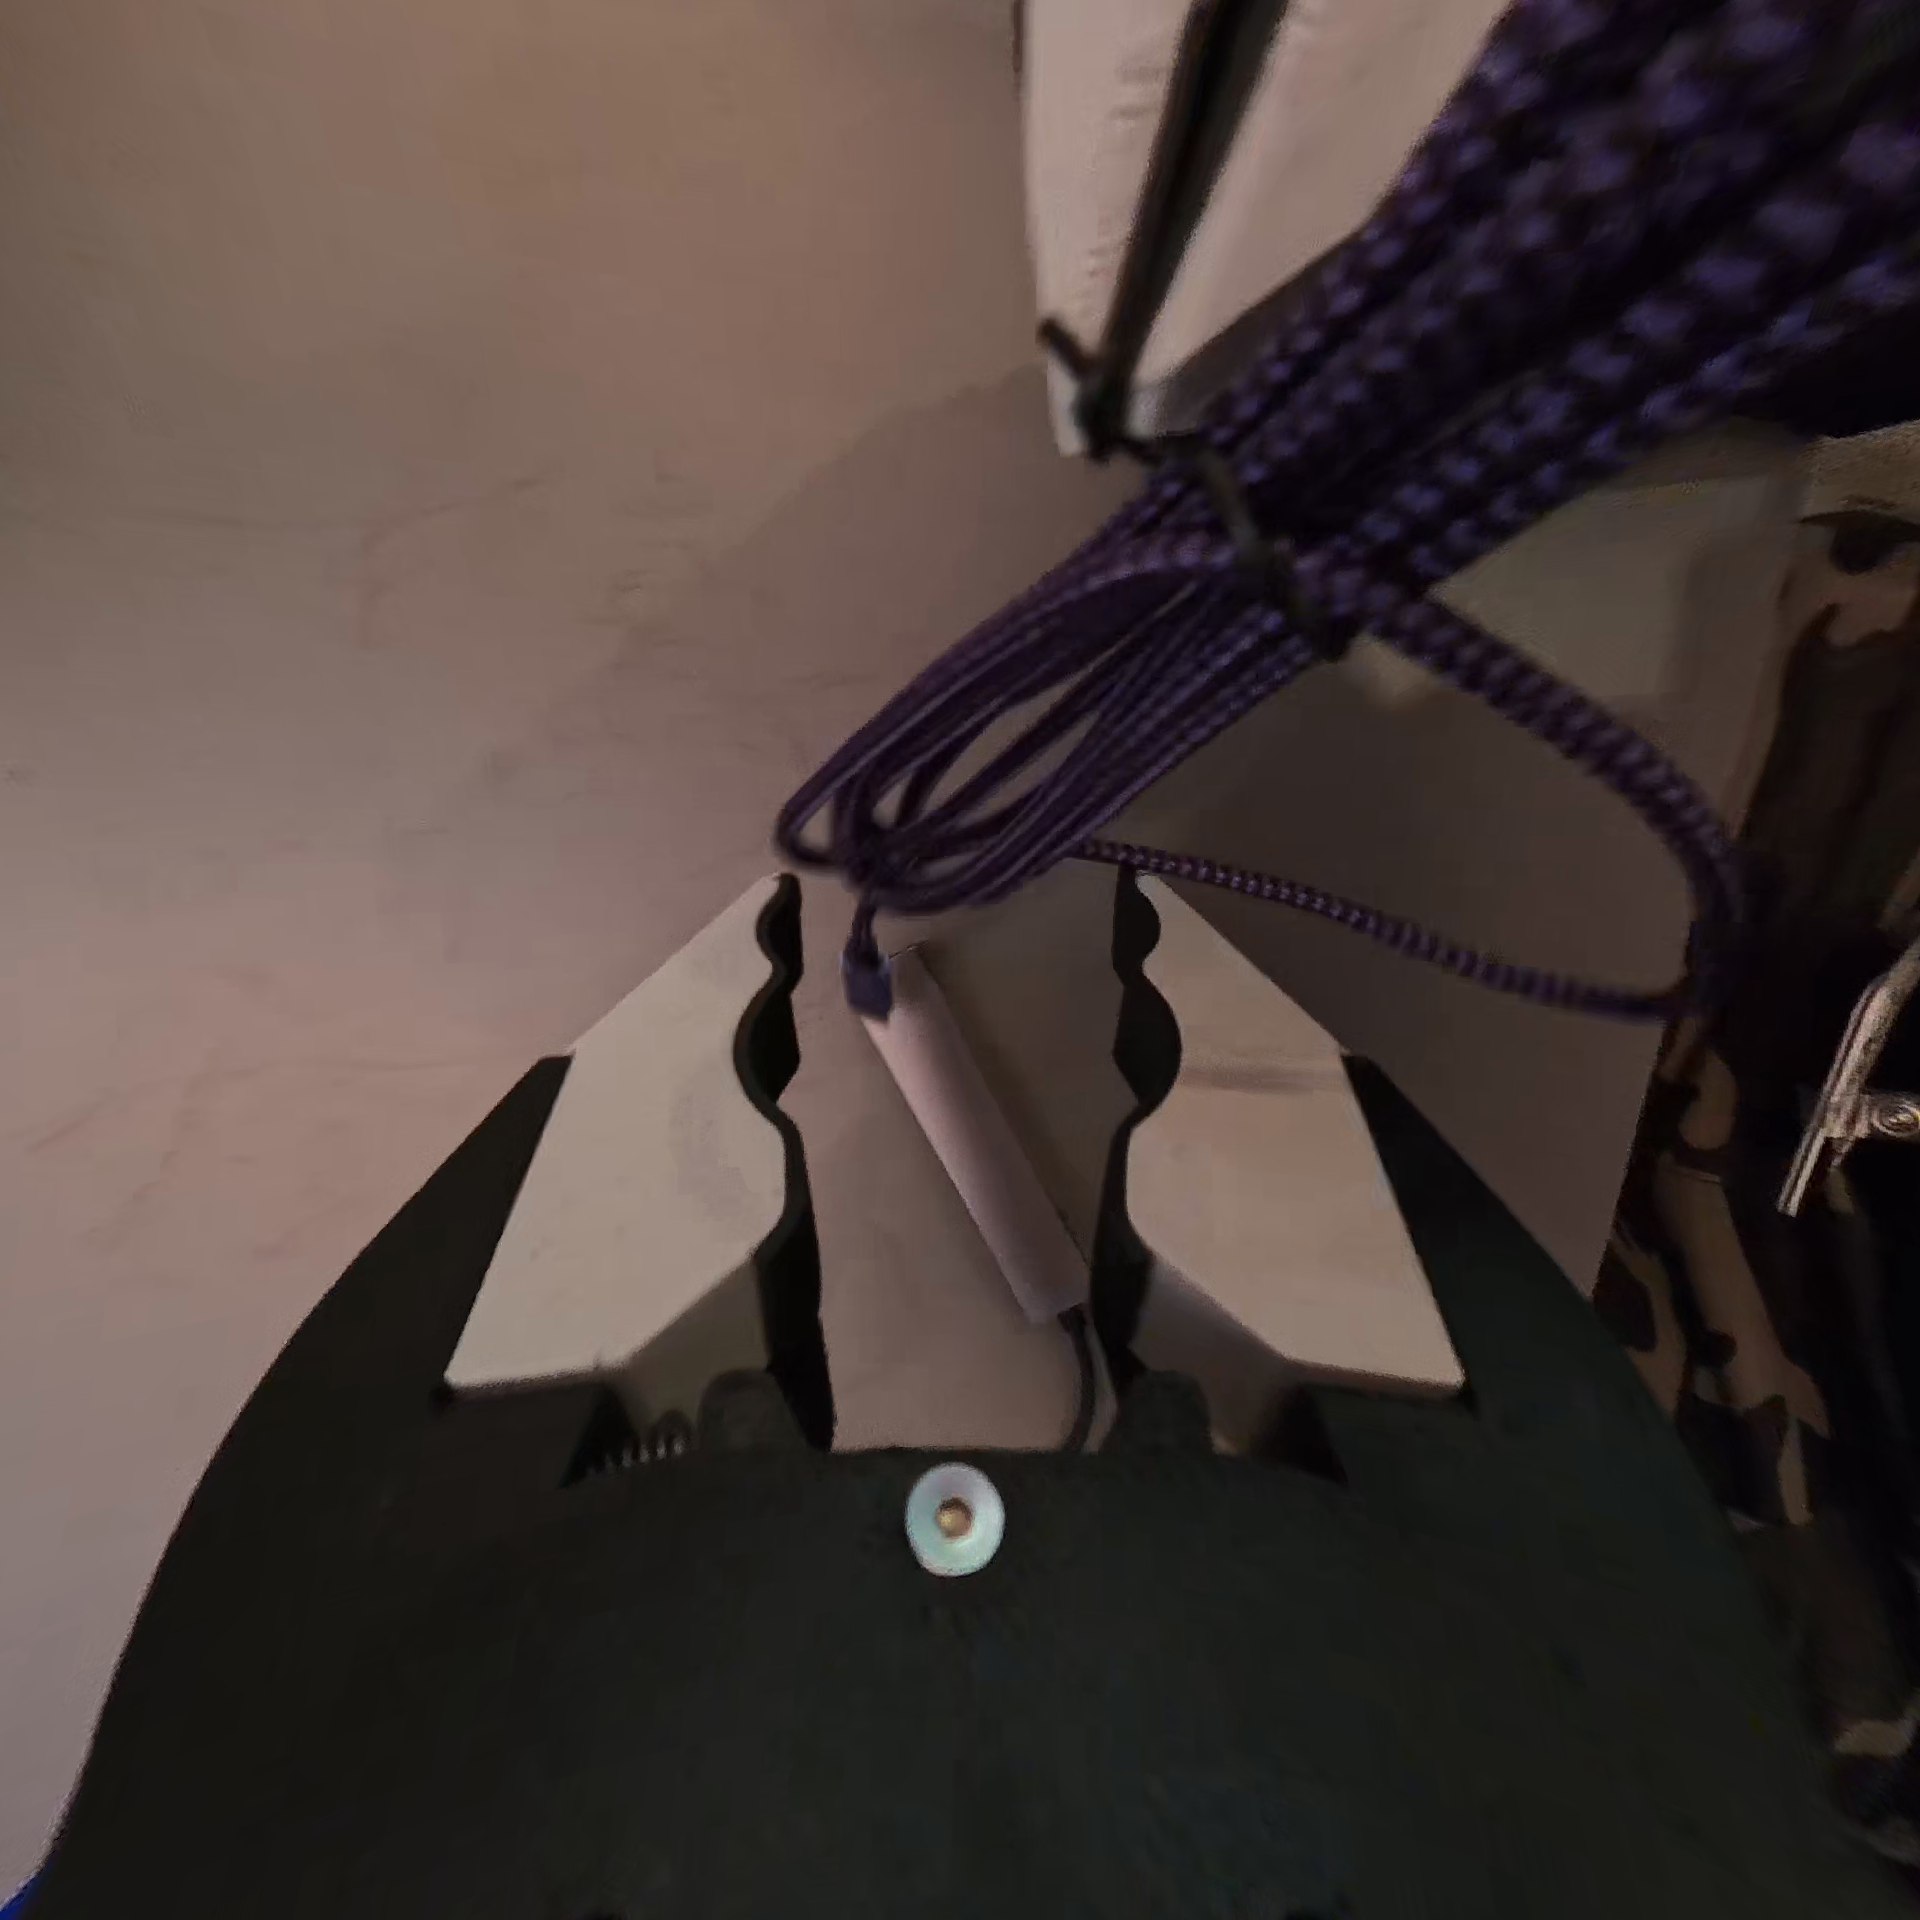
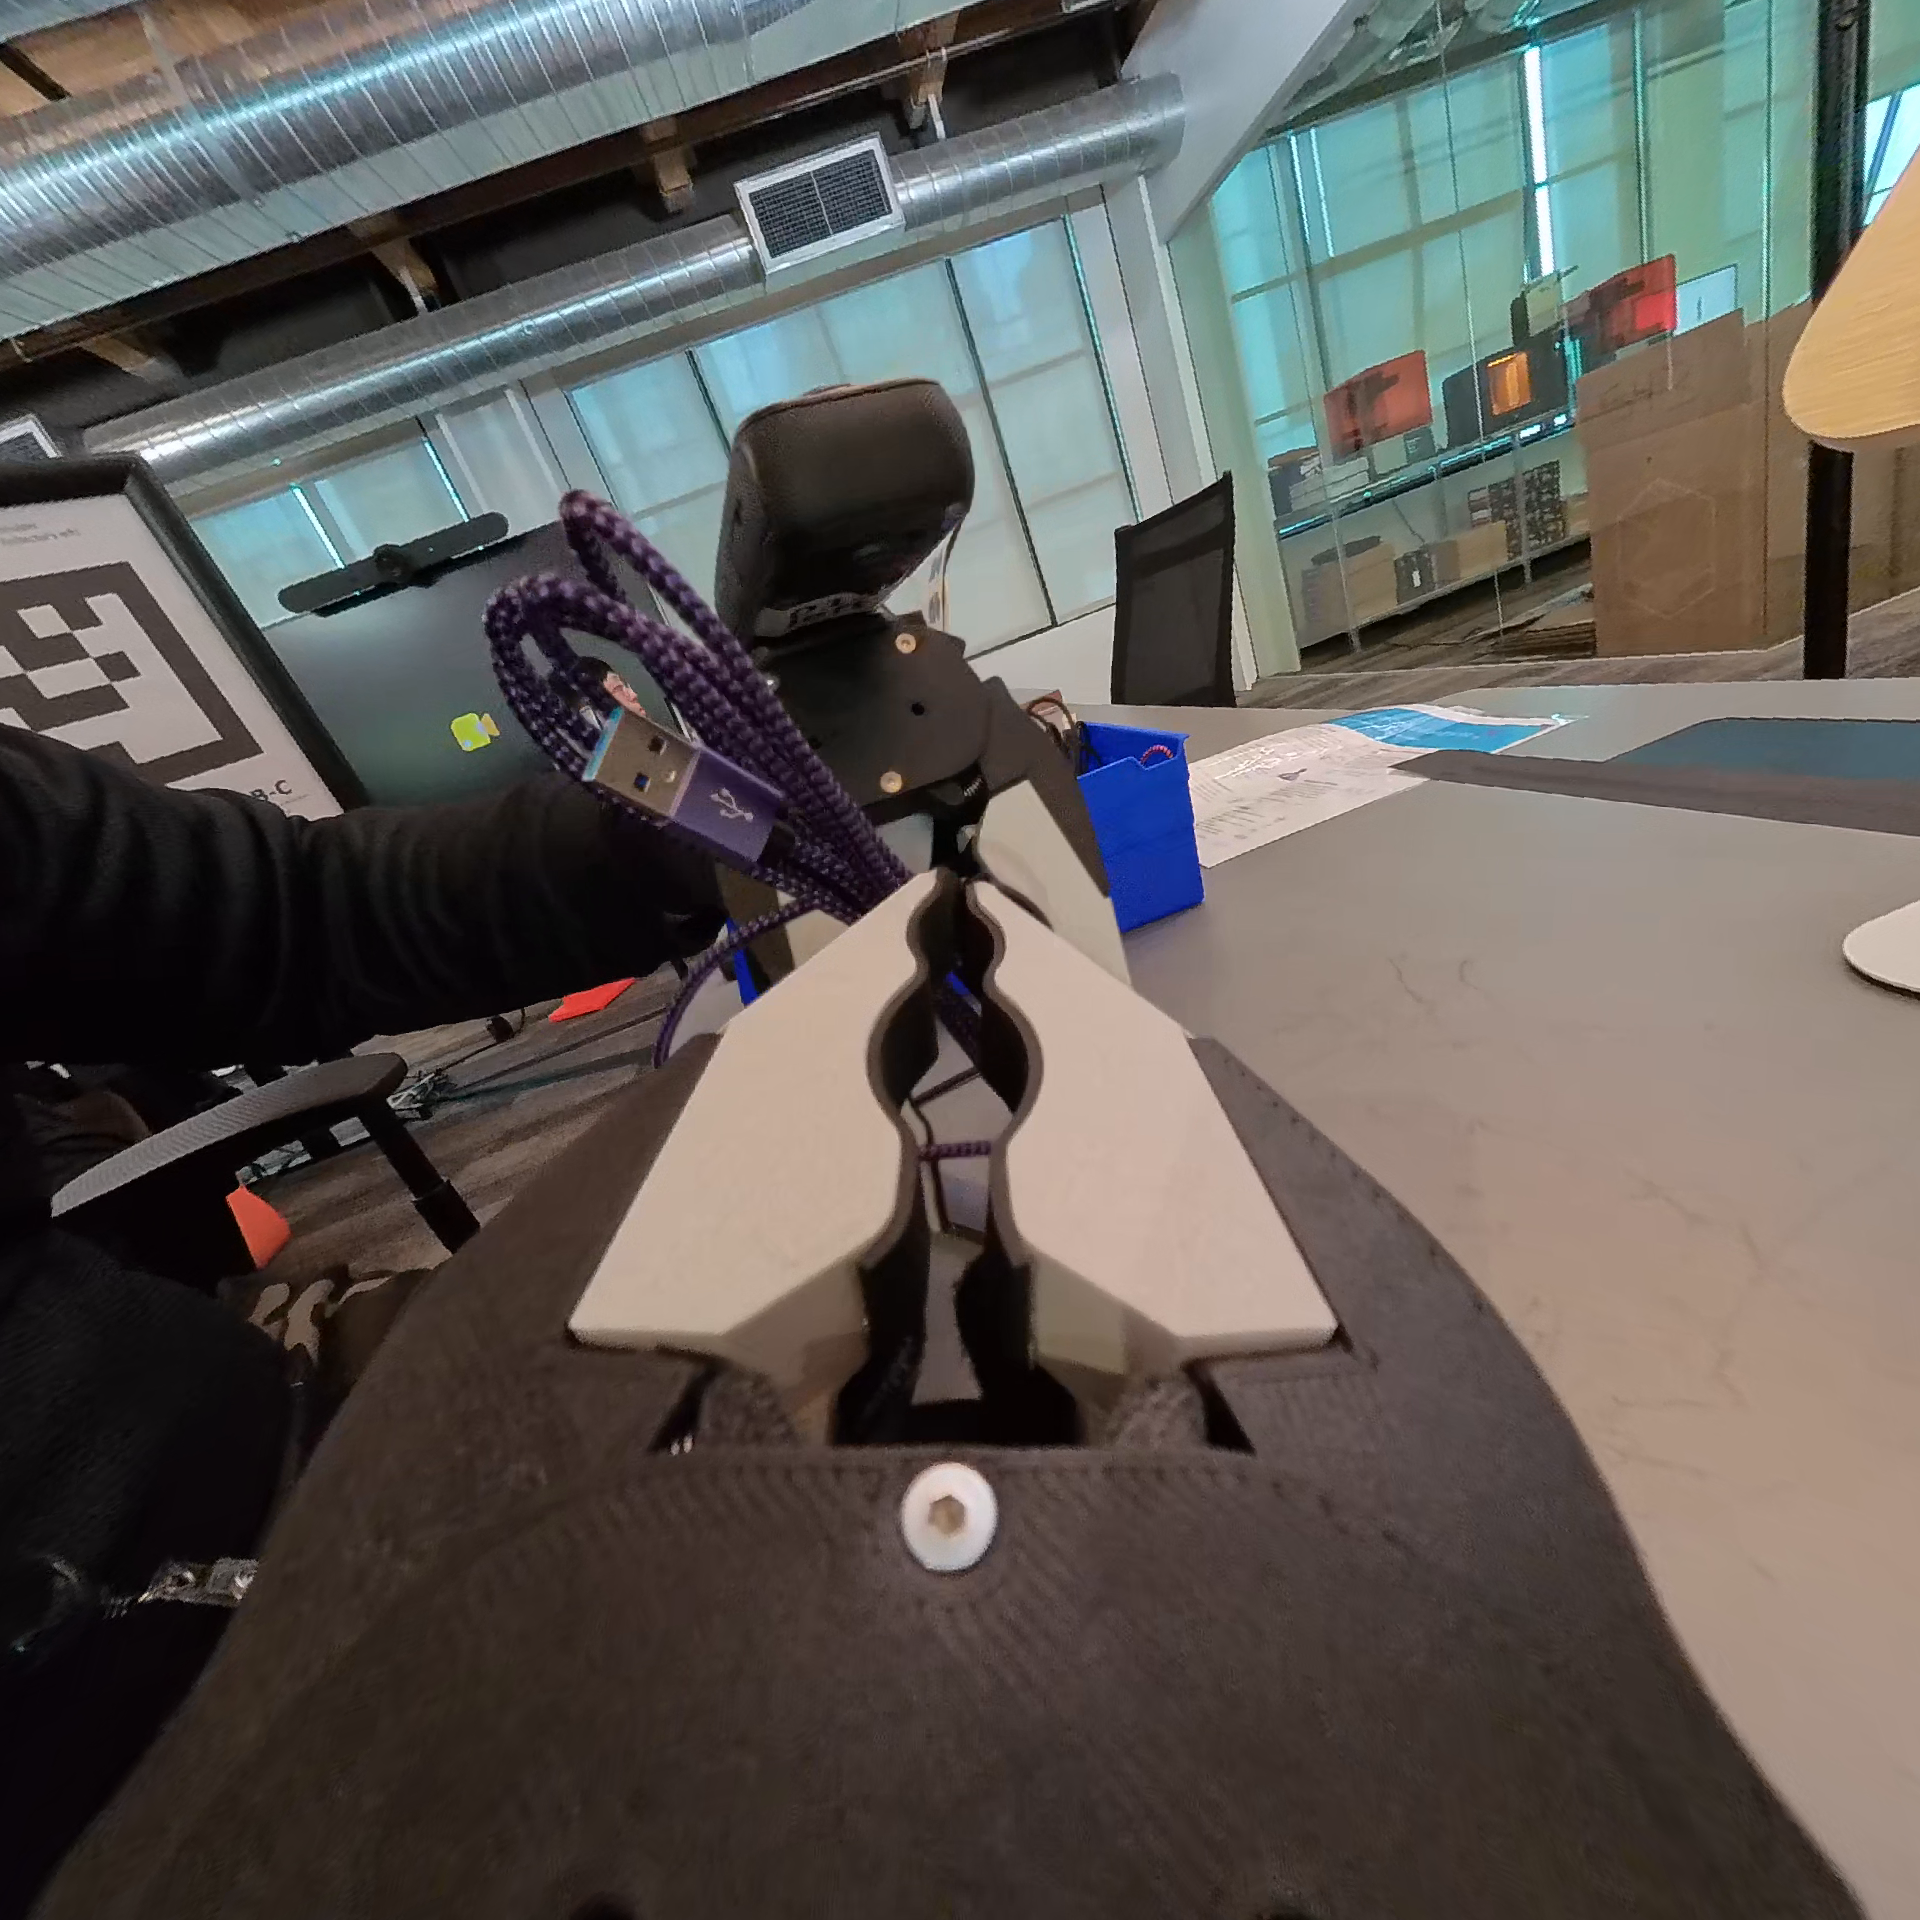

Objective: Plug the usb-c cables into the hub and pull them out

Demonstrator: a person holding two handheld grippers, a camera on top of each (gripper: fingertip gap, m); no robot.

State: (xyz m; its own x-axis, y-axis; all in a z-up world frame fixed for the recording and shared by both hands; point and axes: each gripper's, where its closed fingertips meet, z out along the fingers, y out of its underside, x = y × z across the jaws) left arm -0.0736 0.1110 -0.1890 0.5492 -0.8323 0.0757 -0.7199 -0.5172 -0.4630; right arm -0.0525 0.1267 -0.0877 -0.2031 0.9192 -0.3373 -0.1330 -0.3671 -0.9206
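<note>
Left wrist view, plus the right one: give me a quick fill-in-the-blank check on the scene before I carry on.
1. The left gripper has its jaws ___ on either side of the grey hub.
2. A ___ braided cable is plugged into the hub's far end.
3. The bin on the table is ___.
Missing words: open; purple; blue.

Hub (image 1: 961, 1132): slim grey bar, lying on the pale surface, far end angled left. Purple USB-C plug (image 1: 868, 982) seated in its far end. Purple-black braided cable (image 1: 1475, 436): bundled loops, cinched with black ties, hanging above. Its USB-A plug (image 2: 691, 787) sticks out free, pointing left.
</note>
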